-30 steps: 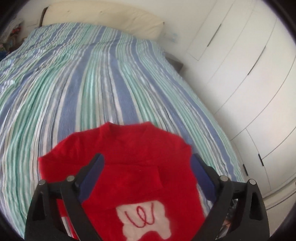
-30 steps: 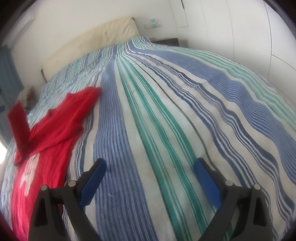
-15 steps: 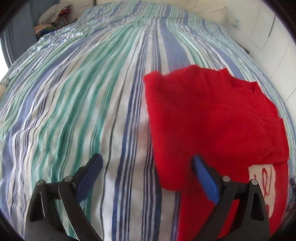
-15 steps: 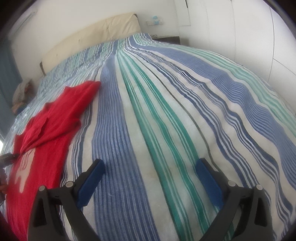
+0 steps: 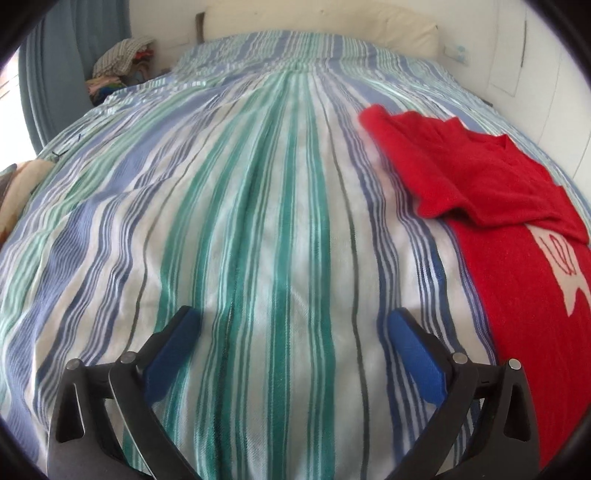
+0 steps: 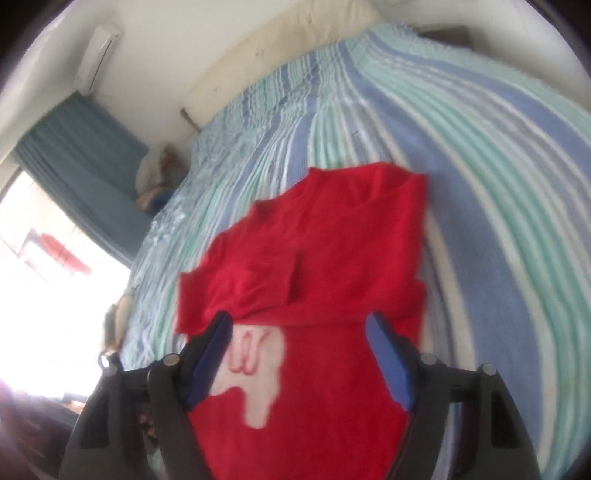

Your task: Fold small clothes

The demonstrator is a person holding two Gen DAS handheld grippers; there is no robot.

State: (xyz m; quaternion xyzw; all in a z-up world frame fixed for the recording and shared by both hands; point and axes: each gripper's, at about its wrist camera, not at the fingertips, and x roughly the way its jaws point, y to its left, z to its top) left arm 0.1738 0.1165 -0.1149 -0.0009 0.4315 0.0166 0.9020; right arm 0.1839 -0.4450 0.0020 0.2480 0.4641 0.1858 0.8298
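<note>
The left tongs [image 5: 291,328] are released, their blue pads [image 5: 171,354] spread wide at the bottom of the left wrist view with nothing between them but the striped bedspread [image 5: 258,206]. They hang above the cloth; whether they touch it cannot be told. The red sweater [image 5: 509,229] lies at the right of that frame, well to the side of these tongs, flat on the bedspread, with one sleeve folded across its chest and a white patch [image 5: 569,269] with red markings at the right edge.

The right tongs [image 6: 299,328] are also released, pads [image 6: 208,362] apart at the lower middle of the right wrist view, and they grip nothing. The red sweater [image 6: 325,266] fills the centre of that frame right under them, the white patch [image 6: 255,384] showing between the pads and the folded sleeve lying across just beyond the tips. This view is blurred, so contact with the fabric cannot be judged.

Farther out, the bedspread [image 6: 461,147] runs to a cream headboard [image 5: 332,18] at the top of the left view. A pile of clothes [image 5: 118,62] sits in the upper left beside a blue curtain [image 5: 55,66]. In the right view the curtain [image 6: 81,155] hangs at the left under a white air conditioner [image 6: 98,51], above a bright window [image 6: 44,277].
</note>
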